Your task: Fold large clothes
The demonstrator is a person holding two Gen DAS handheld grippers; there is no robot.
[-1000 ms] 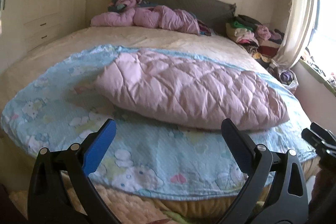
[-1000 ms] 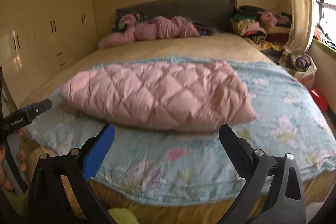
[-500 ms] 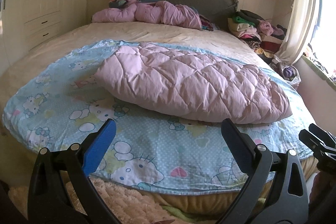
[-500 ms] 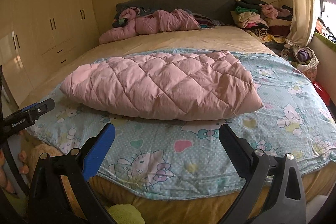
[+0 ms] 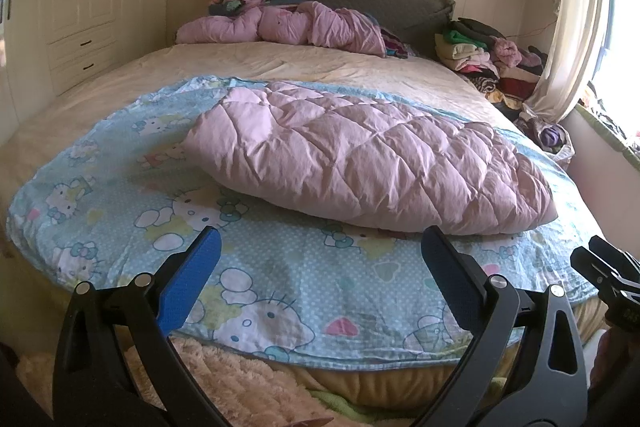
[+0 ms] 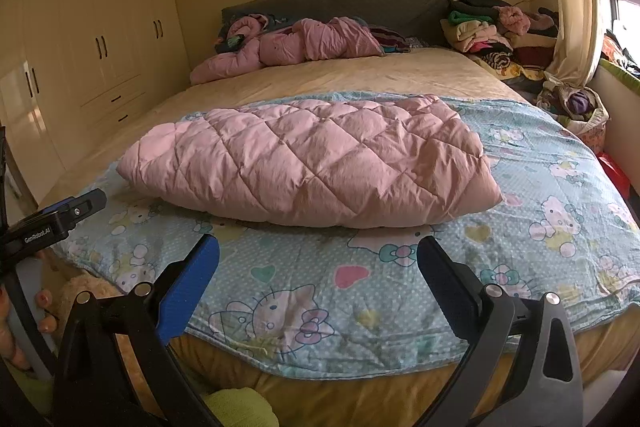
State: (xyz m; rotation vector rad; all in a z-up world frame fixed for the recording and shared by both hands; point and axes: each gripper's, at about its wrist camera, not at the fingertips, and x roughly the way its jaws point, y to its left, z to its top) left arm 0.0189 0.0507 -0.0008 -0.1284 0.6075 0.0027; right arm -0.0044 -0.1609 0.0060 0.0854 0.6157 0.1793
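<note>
Both grippers are held wide apart and empty: the left gripper (image 5: 320, 251) and right gripper (image 6: 318, 259) are poised near the bed's edge. The folded pink quilted garment (image 6: 312, 163) is laid on the blue cartoon sheet (image 6: 540, 227).

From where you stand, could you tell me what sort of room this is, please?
Most likely a home bedroom: a large bed with a grey headboard, built-in wardrobes along one wall, and stacked clothes by the window.
</note>
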